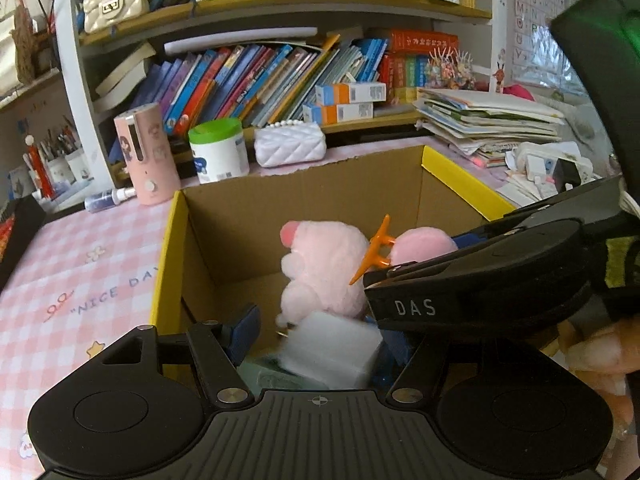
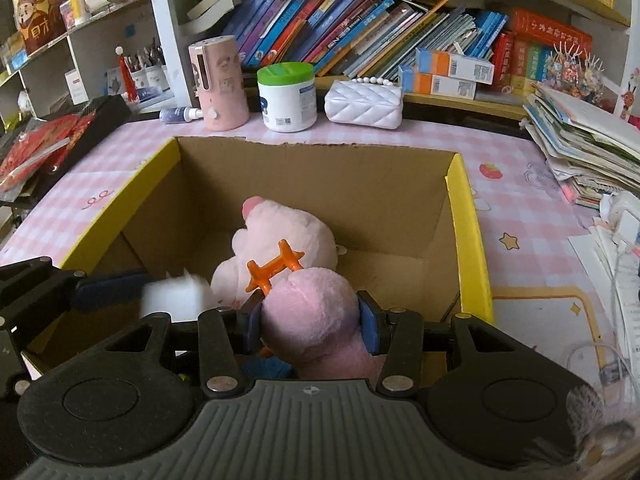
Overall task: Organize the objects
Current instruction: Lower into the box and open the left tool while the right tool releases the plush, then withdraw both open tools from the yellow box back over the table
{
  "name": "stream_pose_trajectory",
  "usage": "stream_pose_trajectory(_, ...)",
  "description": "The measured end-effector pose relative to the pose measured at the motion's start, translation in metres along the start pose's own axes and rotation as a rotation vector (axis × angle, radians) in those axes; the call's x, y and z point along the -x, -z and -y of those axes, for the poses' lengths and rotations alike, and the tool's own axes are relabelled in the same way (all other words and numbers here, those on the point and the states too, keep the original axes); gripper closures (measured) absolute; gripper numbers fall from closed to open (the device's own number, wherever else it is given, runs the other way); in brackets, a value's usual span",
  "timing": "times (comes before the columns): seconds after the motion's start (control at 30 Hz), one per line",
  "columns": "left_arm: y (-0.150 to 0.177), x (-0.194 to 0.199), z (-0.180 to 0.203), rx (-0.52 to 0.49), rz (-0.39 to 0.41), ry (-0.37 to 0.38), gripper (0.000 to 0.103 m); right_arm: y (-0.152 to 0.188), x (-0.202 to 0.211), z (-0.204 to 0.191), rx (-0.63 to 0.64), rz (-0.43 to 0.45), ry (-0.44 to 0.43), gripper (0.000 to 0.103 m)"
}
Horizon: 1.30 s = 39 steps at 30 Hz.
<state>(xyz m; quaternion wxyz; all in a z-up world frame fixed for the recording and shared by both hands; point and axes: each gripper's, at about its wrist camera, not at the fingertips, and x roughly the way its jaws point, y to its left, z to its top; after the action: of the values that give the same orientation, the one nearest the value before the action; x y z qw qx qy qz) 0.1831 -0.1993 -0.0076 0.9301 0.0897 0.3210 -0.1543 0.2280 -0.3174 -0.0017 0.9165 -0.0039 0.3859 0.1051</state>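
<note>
Nearest, in the right wrist view: right gripper (image 2: 312, 316) closed partway, blue pads (image 2: 370, 330) pressed into either side of a rounded pink part of the plush toy (image 2: 288, 232). Gripped just above the near edge of the cardboard box (image 2: 460, 216), with the rest of the toy lying further in, on the box floor. Sticking up just beyond the left pad, an orange plastic piece (image 2: 276, 266), touching the plush.

To the left, left gripper (image 1: 320, 340) with fingers spread wide over the near end of the same box. Between them, a blurred white block (image 1: 332, 350), apart from the left pad (image 1: 244, 332); cannot tell whether touching the right one, which is largely hidden under the other gripper's black body. Nothing firmly clamped there, as far as can be seen.

Beneath the box, a pink checked tablecloth (image 2: 532, 216).

Beyond the far wall of the box, in a row from left to right: a small spray bottle (image 2: 180, 114) lying down, an upright pink cylinder (image 2: 220, 84), a white tub with a green lid (image 2: 286, 98), and a white quilted purse (image 2: 364, 102).

Farthest back, leaning books (image 2: 340, 28) on a shelf; at far right, a stack of papers (image 2: 584, 144).
</note>
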Motion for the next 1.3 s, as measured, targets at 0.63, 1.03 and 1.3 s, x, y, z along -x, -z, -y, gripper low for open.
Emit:
stream_pose_trajectory(0.63, 0.0, 0.036, 0.002, 0.0, 0.087, -0.059, 0.019, 0.001, 0.024, -0.007, -0.046, 0.094, 0.015, 0.031)
stream_pose_trajectory(1.03, 0.026, 0.096, -0.027, 0.069, 0.137, -0.139, 0.006, 0.021, 0.083, -0.04, -0.113, 0.249, 0.089, 0.01)
stream_pose_trajectory(1.3, 0.06, 0.132, -0.054, 0.095, 0.098, -0.209, 0.002, 0.052, 0.11, -0.085, -0.111, 0.281, 0.15, 0.0)
